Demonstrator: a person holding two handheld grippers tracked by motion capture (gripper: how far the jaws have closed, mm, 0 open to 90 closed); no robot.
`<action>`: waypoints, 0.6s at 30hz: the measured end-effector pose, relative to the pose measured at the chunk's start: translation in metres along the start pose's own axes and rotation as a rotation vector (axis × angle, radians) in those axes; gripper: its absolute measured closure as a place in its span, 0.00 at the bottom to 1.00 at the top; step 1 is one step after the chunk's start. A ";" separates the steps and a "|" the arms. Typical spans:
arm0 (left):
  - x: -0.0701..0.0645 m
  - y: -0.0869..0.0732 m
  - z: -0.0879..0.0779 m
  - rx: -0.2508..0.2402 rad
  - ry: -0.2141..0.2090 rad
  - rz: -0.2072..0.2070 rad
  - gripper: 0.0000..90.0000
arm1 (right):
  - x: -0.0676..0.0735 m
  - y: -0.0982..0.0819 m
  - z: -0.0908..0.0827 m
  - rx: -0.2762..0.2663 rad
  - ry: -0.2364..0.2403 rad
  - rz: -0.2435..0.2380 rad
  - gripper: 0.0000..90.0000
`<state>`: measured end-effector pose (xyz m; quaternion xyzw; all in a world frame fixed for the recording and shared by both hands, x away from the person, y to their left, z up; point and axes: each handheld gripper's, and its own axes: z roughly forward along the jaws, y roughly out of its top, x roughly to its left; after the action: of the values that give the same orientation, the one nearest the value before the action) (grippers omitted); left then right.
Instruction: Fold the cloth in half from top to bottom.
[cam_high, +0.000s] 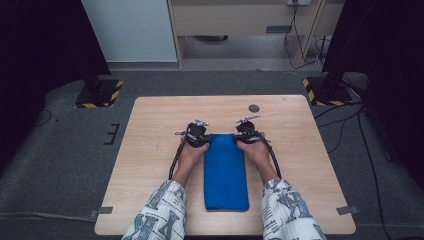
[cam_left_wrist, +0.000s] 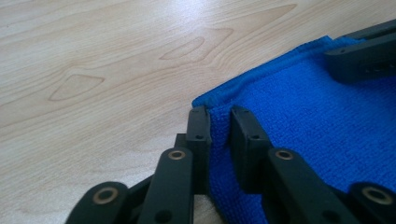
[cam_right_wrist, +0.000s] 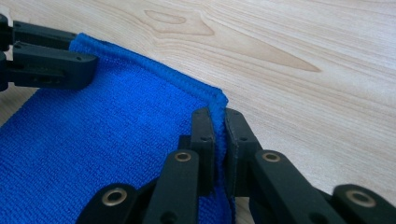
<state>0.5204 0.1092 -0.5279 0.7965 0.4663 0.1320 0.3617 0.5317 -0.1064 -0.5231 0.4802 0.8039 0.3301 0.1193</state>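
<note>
Both pairs of jaws are pinched on cloth: my left gripper (cam_left_wrist: 218, 125) has its jaws closed to a narrow slot on the far left corner of the towel (cam_high: 226, 172), and my right gripper (cam_right_wrist: 219, 127) has its jaws drawn tighter on the far right corner, with a ridge of hem squeezed up between them. From the high view, the towel sits just below the middle of the frame as a long blue strip, folded narrow, running from the grippers down toward the lower edge of the table (cam_high: 150, 125). My left gripper (cam_high: 196, 134) and right gripper (cam_high: 247, 131) sit at the strip's upper corners, hands low and close to the wood. In the left gripper view the towel fills the right half of the frame, its hemmed edge slanting to the upper right where the other gripper's jaws rest on it; in the right gripper view it fills the left half, with the other jaws at the upper left. I judge this as the start of a fold, both far corners gripped and nothing yet raised. Next I would need to lift both corners together, keep them level and evenly spaced so the strip does not twist, then carry them toward the bottom edge and lay them squarely on the near end.
</note>
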 end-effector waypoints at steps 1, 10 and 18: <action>0.000 0.000 0.000 -0.001 -0.006 -0.004 0.90 | 0.001 0.000 0.000 0.000 -0.002 0.001 0.95; -0.001 -0.002 -0.001 -0.005 -0.018 0.000 0.96 | 0.001 -0.002 -0.002 -0.008 0.010 -0.011 0.96; -0.008 0.009 -0.015 -0.061 -0.022 0.020 0.96 | 0.000 0.000 -0.015 -0.049 0.014 -0.013 0.96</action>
<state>0.5135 0.1070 -0.5100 0.7910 0.4500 0.1412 0.3896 0.5243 -0.1126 -0.5115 0.4695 0.7995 0.3522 0.1276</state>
